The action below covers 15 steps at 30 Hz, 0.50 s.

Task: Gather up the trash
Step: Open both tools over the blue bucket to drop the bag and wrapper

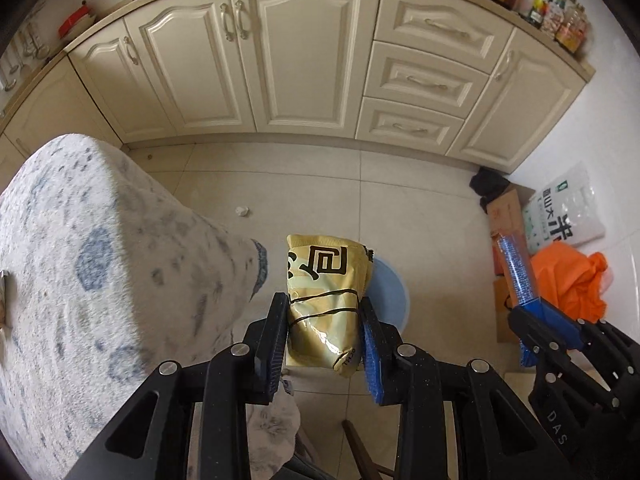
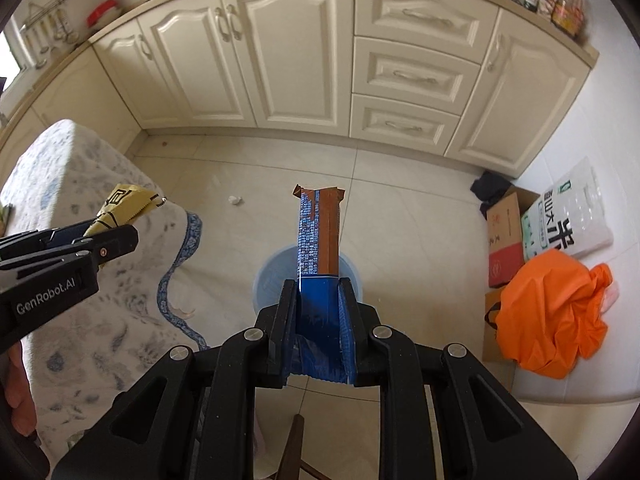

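Note:
My left gripper is shut on a yellow snack bag and holds it in the air above a light blue bin on the floor. My right gripper is shut on a long blue and brown wrapper, held upright over the same bin. The right gripper also shows in the left wrist view with its wrapper. The left gripper appears at the left of the right wrist view with the yellow bag.
A table with a blue-patterned white cloth stands at the left. A small white crumpled scrap lies on the tiled floor. Cream cabinets run along the back. An orange bag, cardboard boxes and a rice sack sit at the right.

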Motion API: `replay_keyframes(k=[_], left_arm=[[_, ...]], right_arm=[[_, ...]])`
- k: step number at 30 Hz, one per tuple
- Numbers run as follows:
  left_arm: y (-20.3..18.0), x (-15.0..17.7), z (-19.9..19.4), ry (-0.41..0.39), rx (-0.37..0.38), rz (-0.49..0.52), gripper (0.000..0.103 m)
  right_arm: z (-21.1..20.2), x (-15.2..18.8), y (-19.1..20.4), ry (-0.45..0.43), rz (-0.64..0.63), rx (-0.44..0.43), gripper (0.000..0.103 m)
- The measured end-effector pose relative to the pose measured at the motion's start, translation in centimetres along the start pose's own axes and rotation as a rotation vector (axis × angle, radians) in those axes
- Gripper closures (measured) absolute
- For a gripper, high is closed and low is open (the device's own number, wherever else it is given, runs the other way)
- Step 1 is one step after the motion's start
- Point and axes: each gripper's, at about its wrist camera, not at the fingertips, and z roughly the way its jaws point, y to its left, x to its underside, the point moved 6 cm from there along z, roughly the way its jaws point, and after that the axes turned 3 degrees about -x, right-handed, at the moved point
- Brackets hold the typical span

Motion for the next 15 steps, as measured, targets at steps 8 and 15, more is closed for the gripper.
replay_keyframes(k=[8, 15], left_arm=[[-1.2, -1.4, -0.1, -0.079, -0.058, 0.018, 0.038], [-1.2, -0.2, -0.3, -0.093, -0.070, -0.003, 0.036]], right_arm=[[0.6, 0.4, -0.6, 0.019, 0.013, -0.008, 0.084], [0.7, 0.6, -0.6, 0.023, 0.015, -0.001, 0.084]])
